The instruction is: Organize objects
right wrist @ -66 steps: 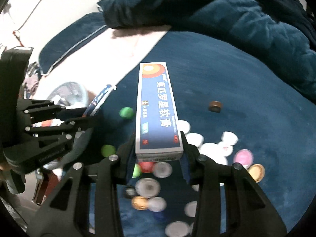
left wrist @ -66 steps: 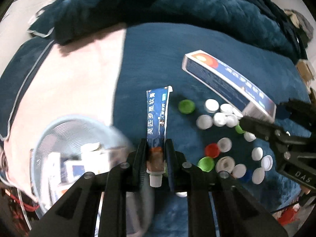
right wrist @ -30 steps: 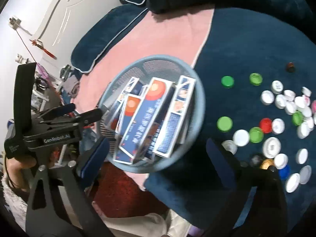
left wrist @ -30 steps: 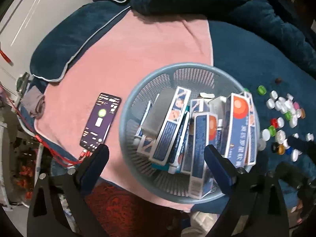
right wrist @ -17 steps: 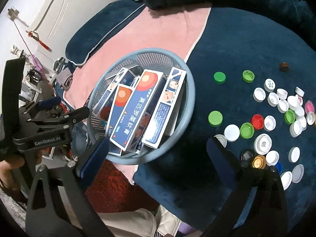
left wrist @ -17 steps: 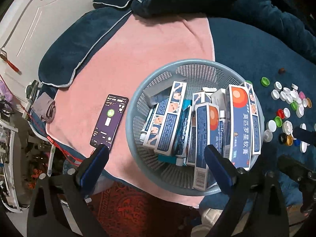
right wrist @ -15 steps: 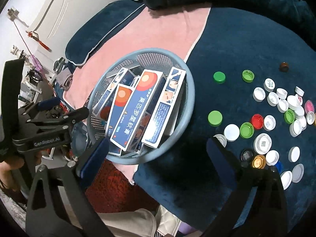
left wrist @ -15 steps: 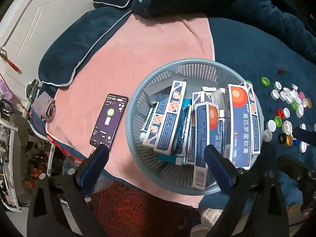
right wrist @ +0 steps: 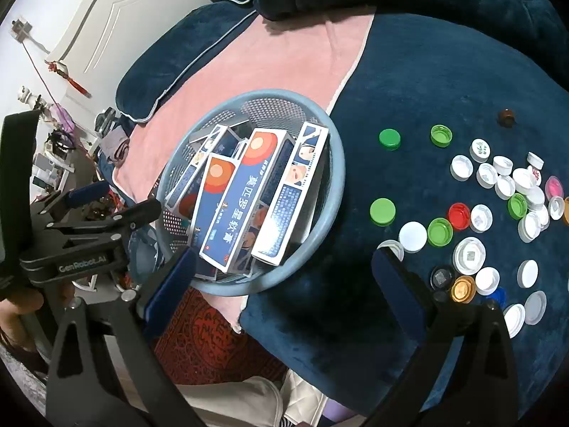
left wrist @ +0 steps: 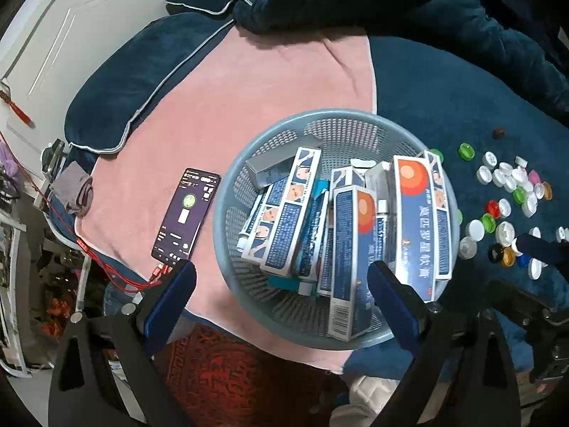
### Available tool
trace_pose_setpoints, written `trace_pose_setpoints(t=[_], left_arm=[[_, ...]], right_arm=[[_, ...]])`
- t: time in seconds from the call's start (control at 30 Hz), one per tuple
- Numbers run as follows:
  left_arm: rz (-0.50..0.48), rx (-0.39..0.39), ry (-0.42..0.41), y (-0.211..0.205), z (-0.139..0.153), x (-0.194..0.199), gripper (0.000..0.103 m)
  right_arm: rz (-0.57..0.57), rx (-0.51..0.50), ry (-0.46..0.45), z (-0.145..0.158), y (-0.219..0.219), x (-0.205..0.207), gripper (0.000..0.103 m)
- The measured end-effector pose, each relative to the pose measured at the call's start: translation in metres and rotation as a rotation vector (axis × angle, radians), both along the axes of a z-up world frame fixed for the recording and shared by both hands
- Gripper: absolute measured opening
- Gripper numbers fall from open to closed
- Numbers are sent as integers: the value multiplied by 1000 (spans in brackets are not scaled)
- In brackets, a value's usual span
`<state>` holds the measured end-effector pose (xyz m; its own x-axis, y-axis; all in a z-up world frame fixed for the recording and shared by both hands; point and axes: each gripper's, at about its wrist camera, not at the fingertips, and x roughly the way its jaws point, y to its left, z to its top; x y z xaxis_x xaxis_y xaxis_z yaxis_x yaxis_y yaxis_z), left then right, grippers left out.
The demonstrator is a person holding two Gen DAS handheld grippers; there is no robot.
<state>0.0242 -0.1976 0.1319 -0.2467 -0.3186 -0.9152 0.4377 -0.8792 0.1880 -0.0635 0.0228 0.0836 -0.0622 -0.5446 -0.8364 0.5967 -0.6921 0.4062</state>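
Right wrist view: bottle caps lie right of the basket, nearer the right gripper (right wrist: 282,281).
Both grippers, right and left gripper (left wrist: 281,293), stand wide open and empty. Round blue plastic basket (right wrist: 334,185) holds the blue cardboard boxes (right wrist: 245,192); scattered plastic bottle caps (right wrist: 473,220) remain on the dark blue blanket (right wrist: 426,71), ahead-right of its jaws.

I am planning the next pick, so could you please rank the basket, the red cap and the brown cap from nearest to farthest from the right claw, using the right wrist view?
Measured from the open right claw:
1. The basket, just ahead, left of centre, full of boxes.
2. The red cap, to the right among the scattered caps.
3. The brown cap, alone at the far right on the blue blanket.
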Motion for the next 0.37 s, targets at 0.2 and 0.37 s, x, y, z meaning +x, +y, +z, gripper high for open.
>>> trace_pose_setpoints(t=[0.2, 0.37], left_arm=[[-2, -4, -9, 9, 1, -1, 98], [-28, -140, -10, 23, 6, -3, 98]], right_arm=[[-7, -14, 12, 5, 4, 2, 100], [-16, -18, 12, 5, 10, 3, 100]])
